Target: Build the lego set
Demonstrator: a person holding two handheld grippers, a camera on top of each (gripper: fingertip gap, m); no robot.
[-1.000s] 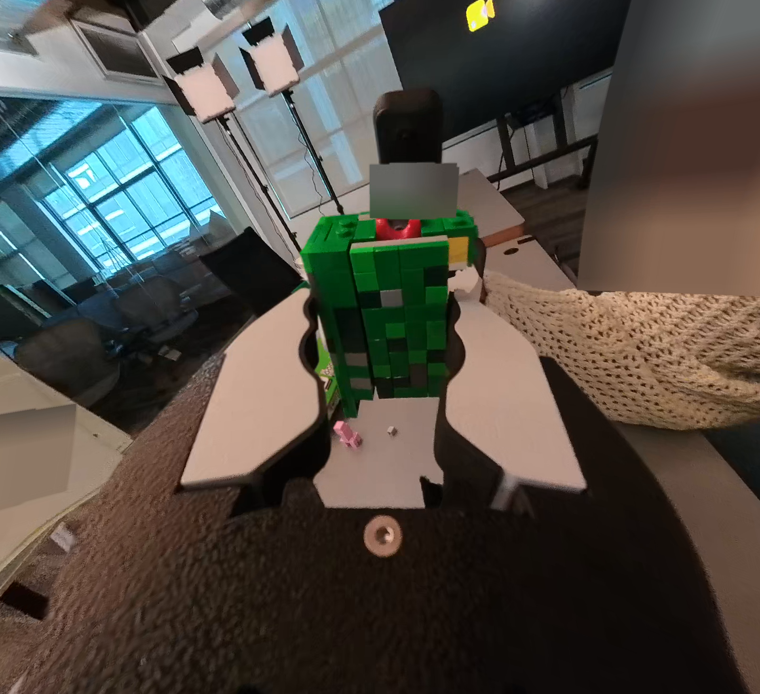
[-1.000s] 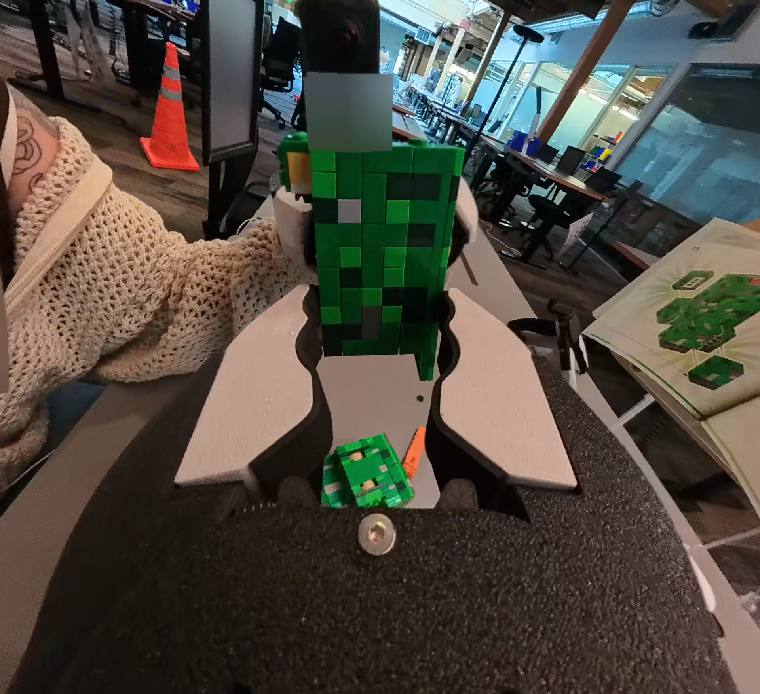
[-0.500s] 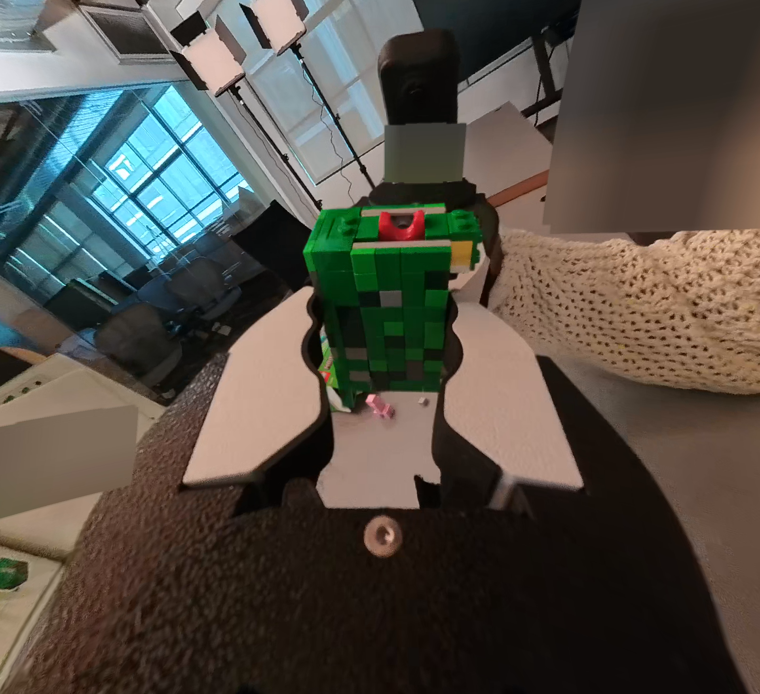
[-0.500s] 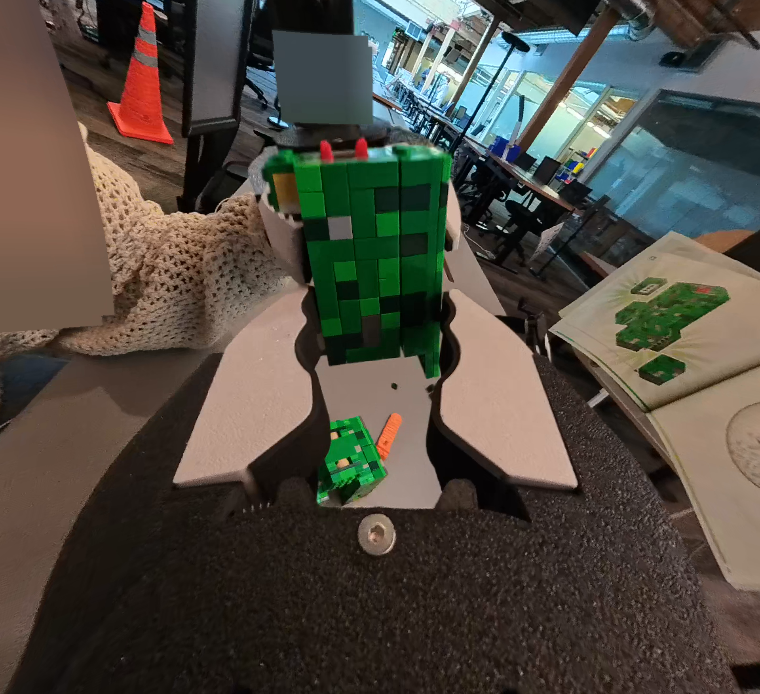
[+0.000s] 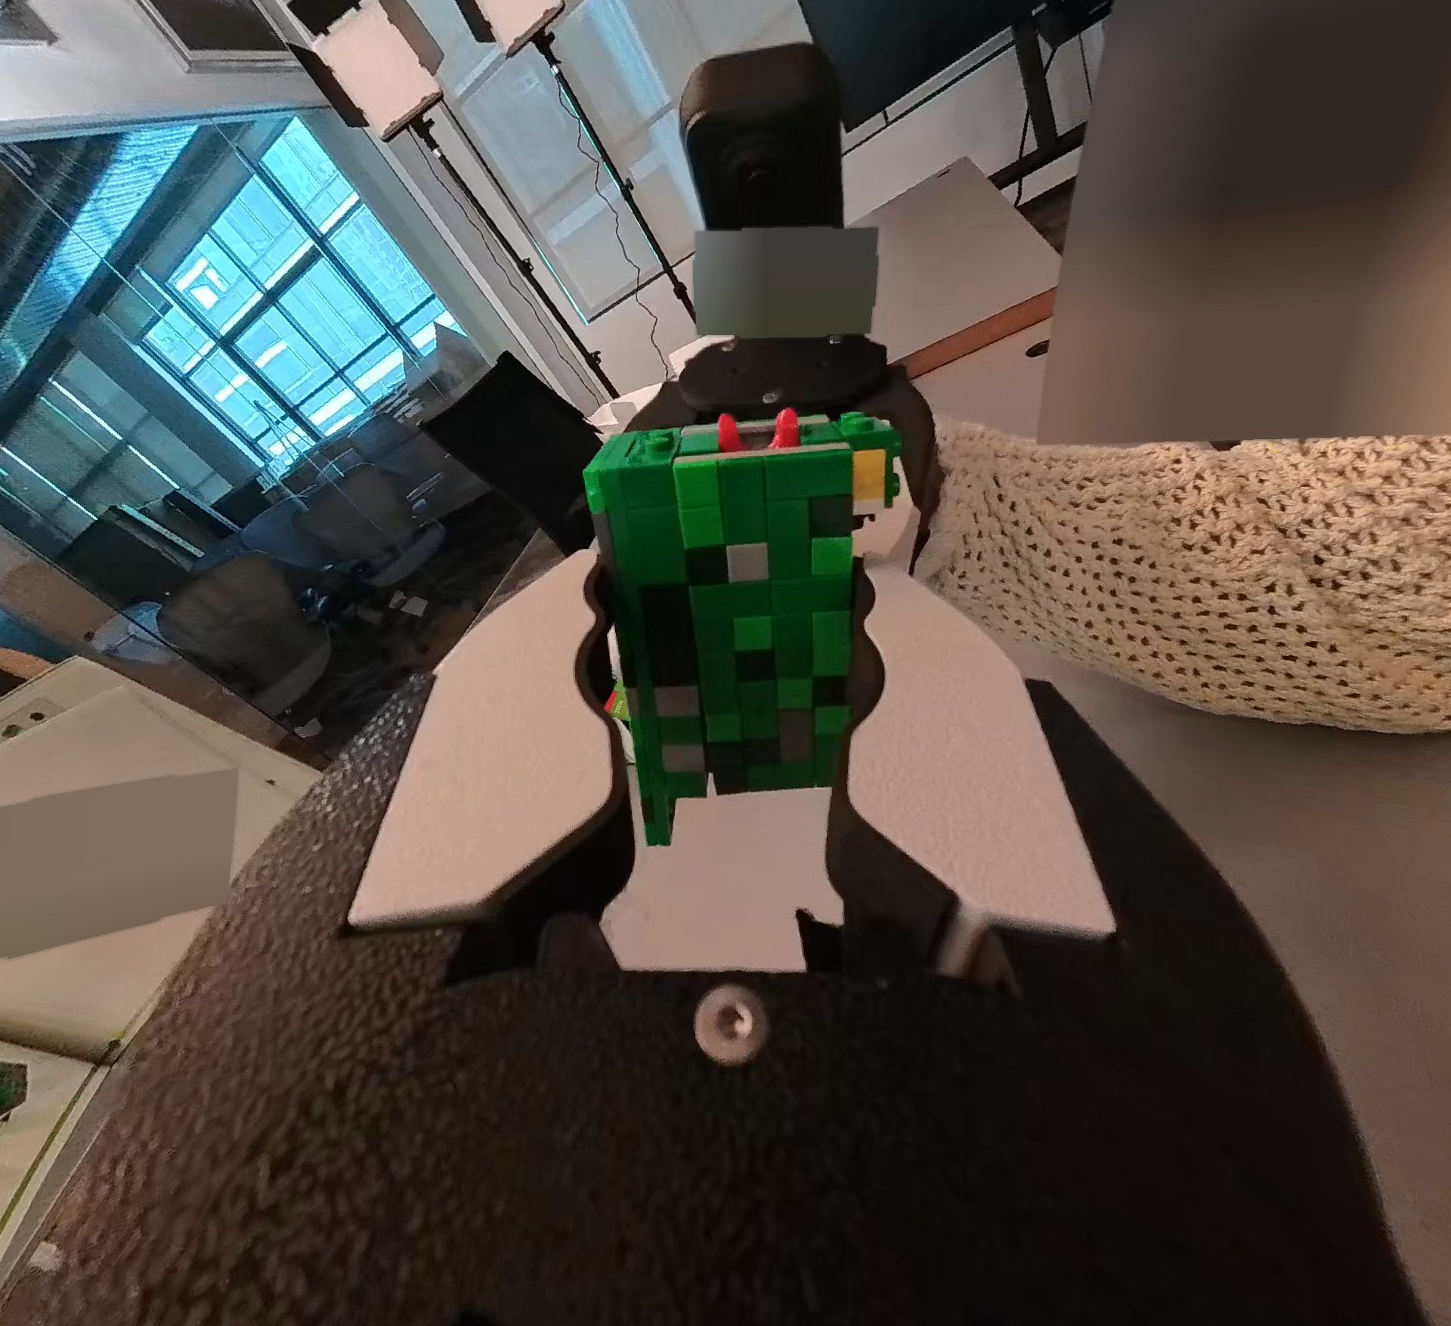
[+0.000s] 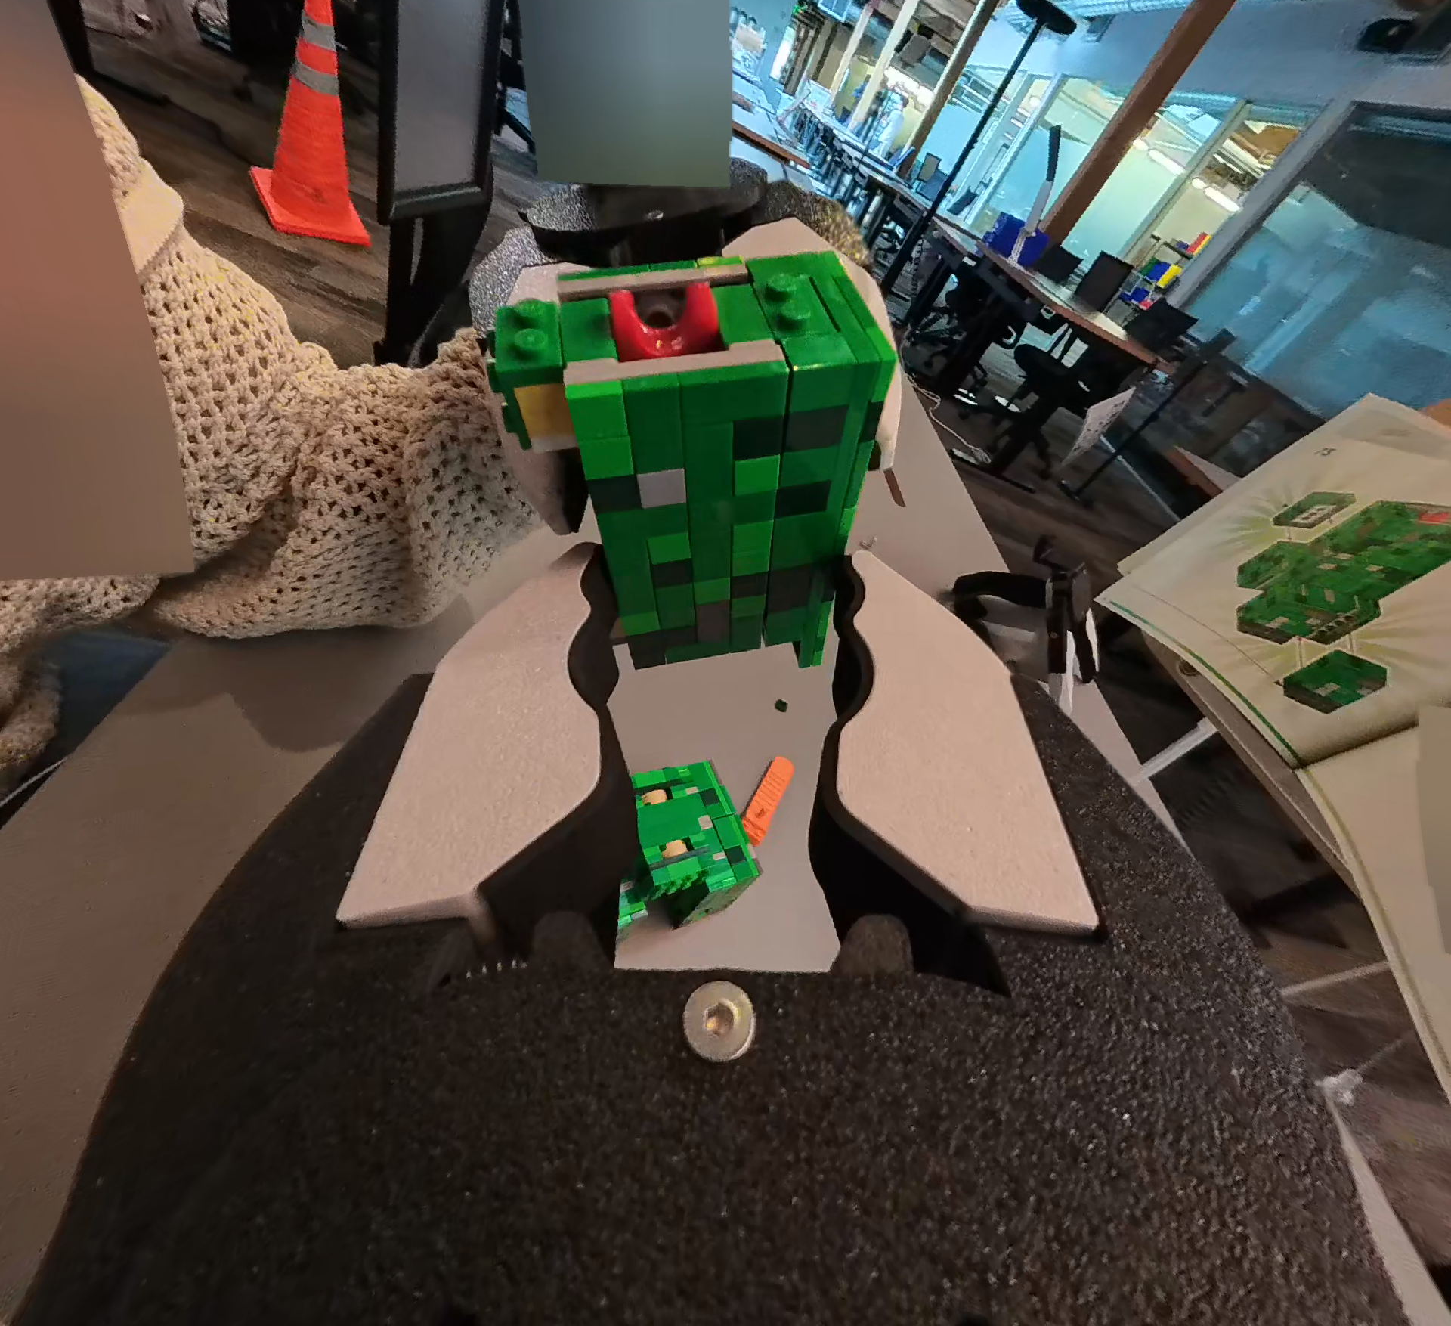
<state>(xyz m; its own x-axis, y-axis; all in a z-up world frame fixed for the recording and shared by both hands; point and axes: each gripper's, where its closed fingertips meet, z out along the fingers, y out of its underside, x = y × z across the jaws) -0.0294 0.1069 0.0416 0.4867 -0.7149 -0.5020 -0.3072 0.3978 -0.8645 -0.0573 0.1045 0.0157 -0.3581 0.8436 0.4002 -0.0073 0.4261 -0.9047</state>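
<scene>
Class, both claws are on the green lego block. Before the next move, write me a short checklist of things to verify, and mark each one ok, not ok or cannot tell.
1. Left claw clamped on the block: ok, fingers press both sides.
2. Right claw clamped on the block: ok.
3. Red piece seated in the block's top recess: ok, sits between the grey bars.
4. Small green piece within reach: ok, on the table below the right claw.
5. Orange tool clear of the block: ok, lies apart beside the small piece.
6. Booklet open: ok.
</scene>
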